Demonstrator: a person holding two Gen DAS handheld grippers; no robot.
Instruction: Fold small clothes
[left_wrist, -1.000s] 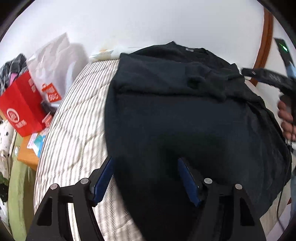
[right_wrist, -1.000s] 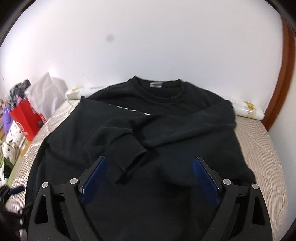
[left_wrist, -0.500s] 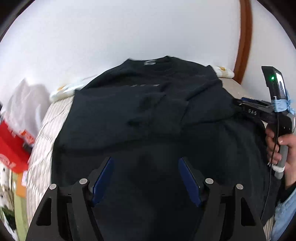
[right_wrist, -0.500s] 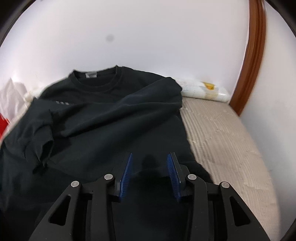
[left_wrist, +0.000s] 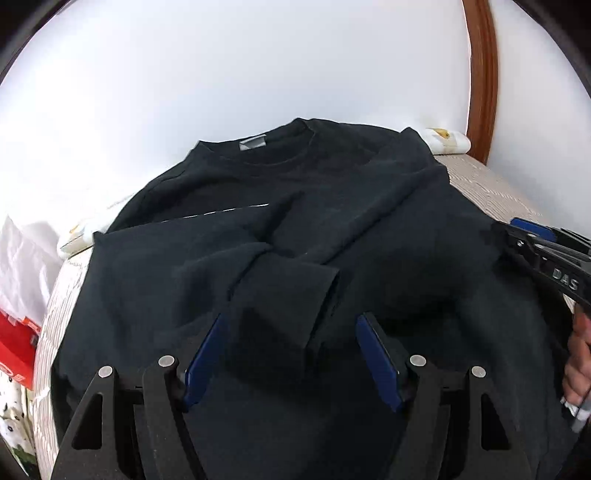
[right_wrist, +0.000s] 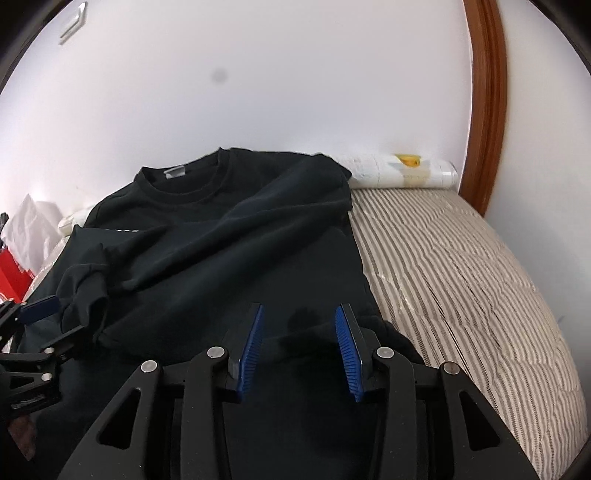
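Observation:
A black sweatshirt (left_wrist: 369, 229) lies flat on the striped bed, neck (left_wrist: 255, 147) towards the wall, both sleeves folded across the chest. My left gripper (left_wrist: 290, 319) hovers open over the cuff (left_wrist: 288, 295) of the folded sleeve, and its pads touch nothing. My right gripper (right_wrist: 299, 308) is low over the sweatshirt's near right edge. Its jaws stand narrow but apart, with a raised bump of black cloth (right_wrist: 303, 325) between them. Whether the pads press on the cloth does not show. Each gripper also appears in the other's view: the right gripper (left_wrist: 532, 236) and the left gripper (right_wrist: 40, 321).
The striped mattress (right_wrist: 461, 258) lies bare to the right of the sweatshirt. A white packet (right_wrist: 402, 171) rests against the wall by a brown wooden frame (right_wrist: 484, 110). A red bag (left_wrist: 14, 343) and white plastic bag (left_wrist: 26, 266) sit off the bed's left side. A hand (left_wrist: 578, 362) holds the right gripper.
My left gripper swung from the bed's left edge to over the folded cuff. My right gripper moved right and down to the sweatshirt's right edge, and its jaws narrowed from wide.

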